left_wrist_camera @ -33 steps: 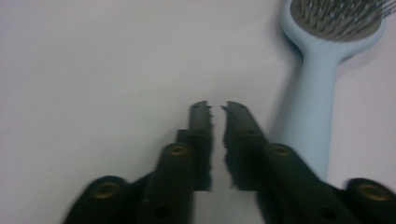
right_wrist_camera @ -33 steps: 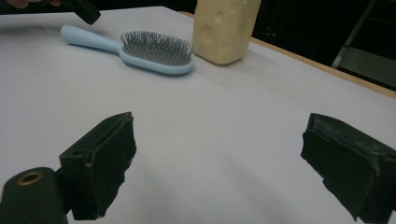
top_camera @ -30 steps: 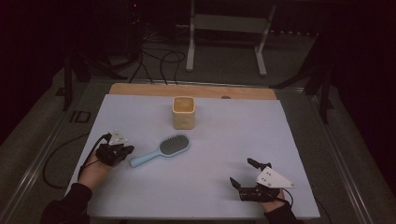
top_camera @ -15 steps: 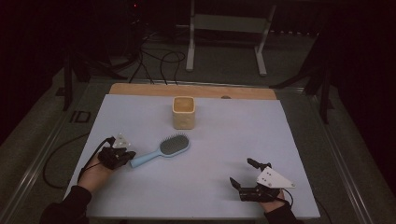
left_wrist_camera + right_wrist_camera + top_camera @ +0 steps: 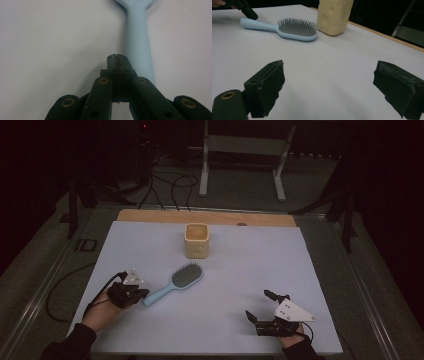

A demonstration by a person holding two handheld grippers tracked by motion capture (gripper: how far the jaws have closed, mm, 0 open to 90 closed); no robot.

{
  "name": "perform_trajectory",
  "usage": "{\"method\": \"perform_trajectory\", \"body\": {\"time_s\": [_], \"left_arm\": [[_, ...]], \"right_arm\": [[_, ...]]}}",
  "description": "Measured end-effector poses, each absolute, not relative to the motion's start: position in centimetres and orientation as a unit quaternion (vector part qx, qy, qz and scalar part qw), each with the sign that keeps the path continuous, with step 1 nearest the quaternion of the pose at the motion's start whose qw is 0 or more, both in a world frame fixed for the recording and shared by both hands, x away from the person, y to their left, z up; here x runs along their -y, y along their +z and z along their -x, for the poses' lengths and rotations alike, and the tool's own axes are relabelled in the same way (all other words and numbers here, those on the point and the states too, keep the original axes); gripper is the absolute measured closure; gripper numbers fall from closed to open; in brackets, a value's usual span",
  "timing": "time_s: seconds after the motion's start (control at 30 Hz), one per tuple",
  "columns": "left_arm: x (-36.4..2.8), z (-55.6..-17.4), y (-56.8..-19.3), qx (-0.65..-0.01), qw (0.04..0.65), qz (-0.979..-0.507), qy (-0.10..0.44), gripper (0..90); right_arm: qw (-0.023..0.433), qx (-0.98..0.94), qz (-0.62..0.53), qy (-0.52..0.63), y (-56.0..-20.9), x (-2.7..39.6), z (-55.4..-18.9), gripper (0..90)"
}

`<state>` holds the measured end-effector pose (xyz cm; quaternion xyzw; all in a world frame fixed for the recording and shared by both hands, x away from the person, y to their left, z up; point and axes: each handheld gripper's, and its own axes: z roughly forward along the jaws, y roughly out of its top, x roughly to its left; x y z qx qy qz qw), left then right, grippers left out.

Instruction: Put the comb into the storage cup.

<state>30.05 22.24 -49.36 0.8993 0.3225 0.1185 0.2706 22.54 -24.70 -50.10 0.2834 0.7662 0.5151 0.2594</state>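
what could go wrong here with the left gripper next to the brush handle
The left gripper has its jaws shut, beside the handle of the hairbrush rather than around it. Moving in like this would likely push or spin the brush. A shove forward might send it toward the yellow cup.

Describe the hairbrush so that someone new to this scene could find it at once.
On the white table, look toward the near left, in front of the cream cheese-patterned cup. The hairbrush lies flat, bristles up, its handle end pointing at the left gripper. It is the one pale blue, long-handled thing there.
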Motion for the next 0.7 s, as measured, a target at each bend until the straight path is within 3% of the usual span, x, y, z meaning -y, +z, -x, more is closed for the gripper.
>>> {"method": "perform_trajectory", "body": {"time_s": [0.7], "left_arm": [[-20.4, -27.8, -49.4, -0.296, 0.270, -0.912, 0.089, 89.7]], "right_arm": [[0.257, -0.768, -0.283, 0.513, -50.1, 24.6, -22.5, 9.3]]}}
